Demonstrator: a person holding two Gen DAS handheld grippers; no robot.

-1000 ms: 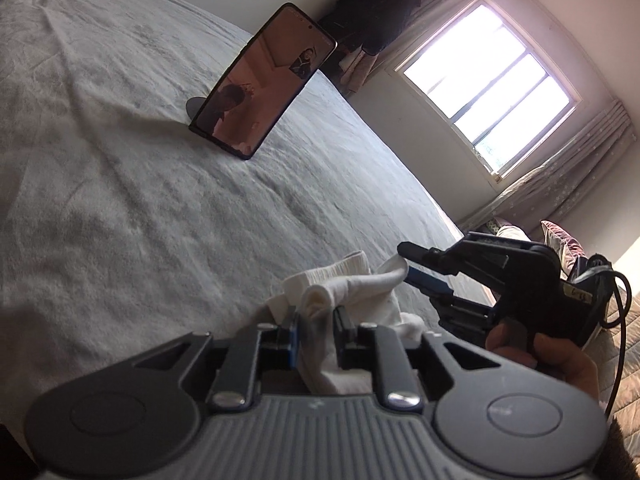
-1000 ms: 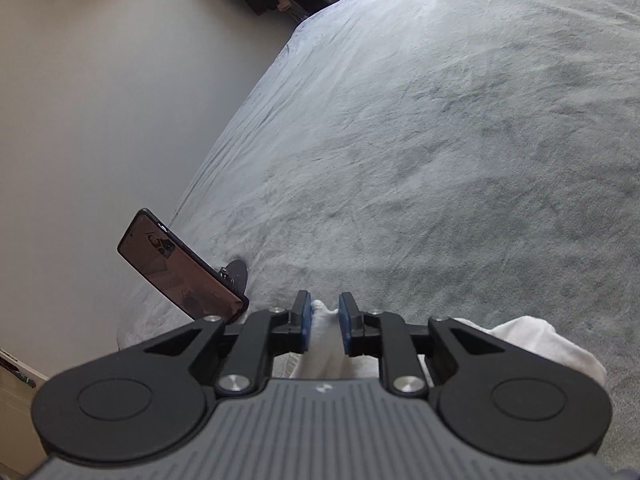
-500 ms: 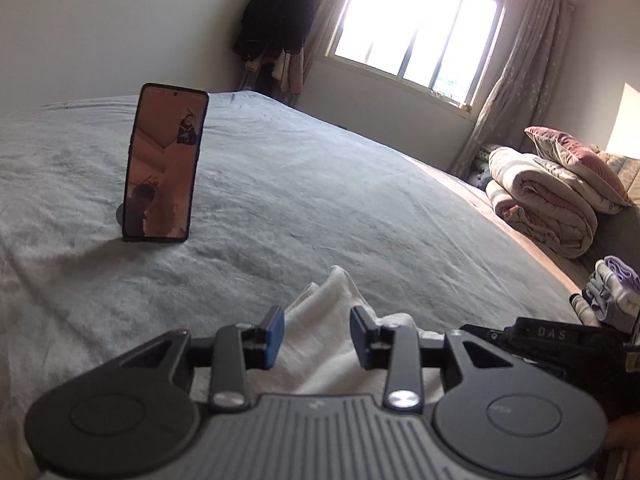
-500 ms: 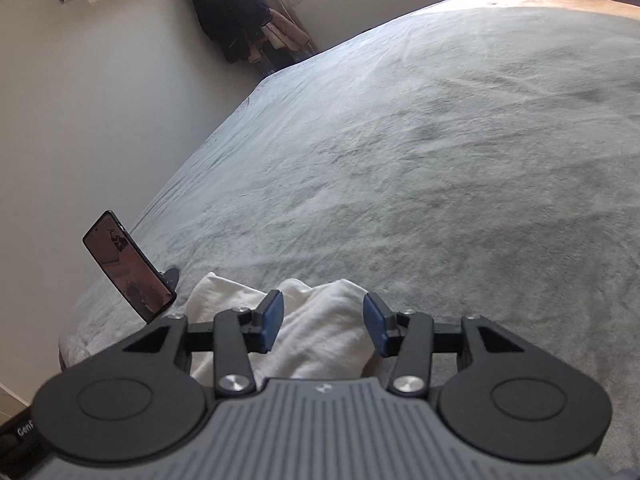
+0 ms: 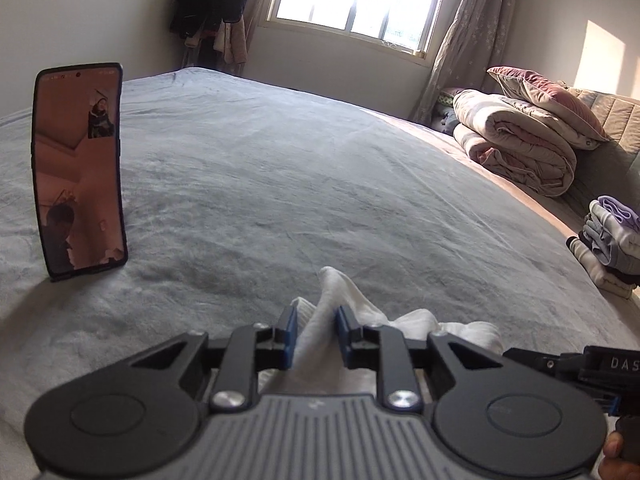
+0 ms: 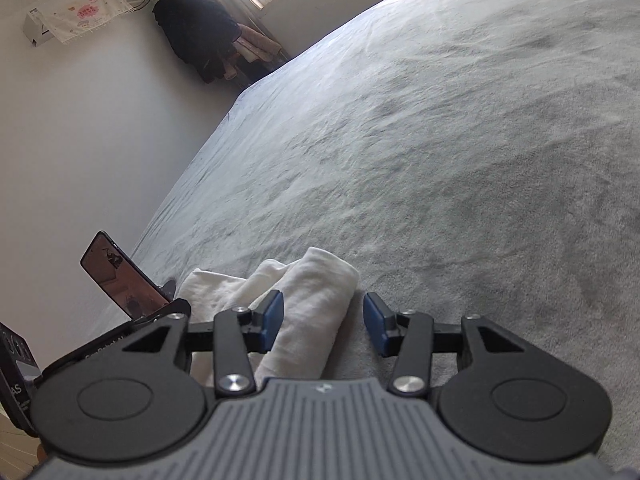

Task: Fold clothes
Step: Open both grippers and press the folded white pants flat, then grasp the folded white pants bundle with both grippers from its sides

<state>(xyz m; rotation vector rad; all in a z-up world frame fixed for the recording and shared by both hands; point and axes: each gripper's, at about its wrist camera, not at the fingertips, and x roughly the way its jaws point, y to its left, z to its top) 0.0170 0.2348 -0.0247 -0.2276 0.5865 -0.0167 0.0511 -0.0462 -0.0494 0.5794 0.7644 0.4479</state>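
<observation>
Left claw [image 5: 314, 330] closing, apparently pinching white garment [image 5: 320, 320].

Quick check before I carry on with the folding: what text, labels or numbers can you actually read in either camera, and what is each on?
"DAS" on the right hand-held gripper, cut off by the frame edge.
"AS" on the left hand-held gripper's body, partly cut off.
Pale lettering along that gripper's arm: too blurred to read.
Red print on the wall hanging: too small to read.
Status bar on the phone: unreadable.
</observation>
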